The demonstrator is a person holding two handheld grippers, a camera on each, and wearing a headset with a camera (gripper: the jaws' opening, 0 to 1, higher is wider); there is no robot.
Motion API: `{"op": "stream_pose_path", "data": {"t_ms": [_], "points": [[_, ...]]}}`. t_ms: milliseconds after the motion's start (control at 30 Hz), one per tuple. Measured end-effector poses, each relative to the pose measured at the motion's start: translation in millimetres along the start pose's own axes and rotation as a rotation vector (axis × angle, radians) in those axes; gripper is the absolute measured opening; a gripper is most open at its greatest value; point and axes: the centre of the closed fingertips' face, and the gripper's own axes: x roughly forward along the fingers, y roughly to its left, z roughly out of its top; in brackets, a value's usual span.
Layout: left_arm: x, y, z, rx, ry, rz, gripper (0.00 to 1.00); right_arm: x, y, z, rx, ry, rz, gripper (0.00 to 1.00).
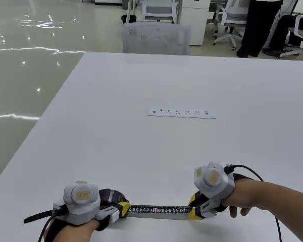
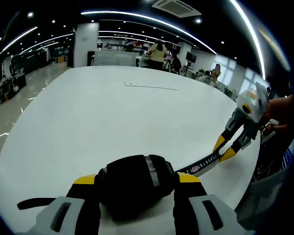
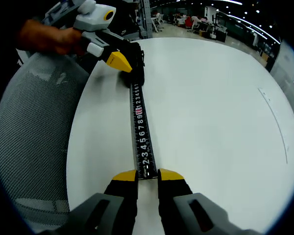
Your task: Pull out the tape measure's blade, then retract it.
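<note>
The tape measure's case is clenched in the left tongs near the surface edge. The blade is pinched at its tip by the right tongs. Pull-out is judged underway, and further steady pulling is called for before retraction.

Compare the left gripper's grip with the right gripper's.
The left gripper clamps the bulky black tape measure case; the right gripper pinches the tip of the thin blade. The left gripper's fingers stand wide apart around the case; the right gripper's fingers sit almost together. Both have yellow-tipped fingers and sit low on the white table, joined by the extended blade.
</note>
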Motion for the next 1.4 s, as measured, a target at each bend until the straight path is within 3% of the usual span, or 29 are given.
{"op": "stream_pose_path", "data": {"t_ms": [1400], "points": [[0.1, 0.5, -0.9, 0.009, 0.01, -0.003, 0.56, 28.5, 9.3, 38.3, 0.001, -0.027, -0.006, 0.13]]}}
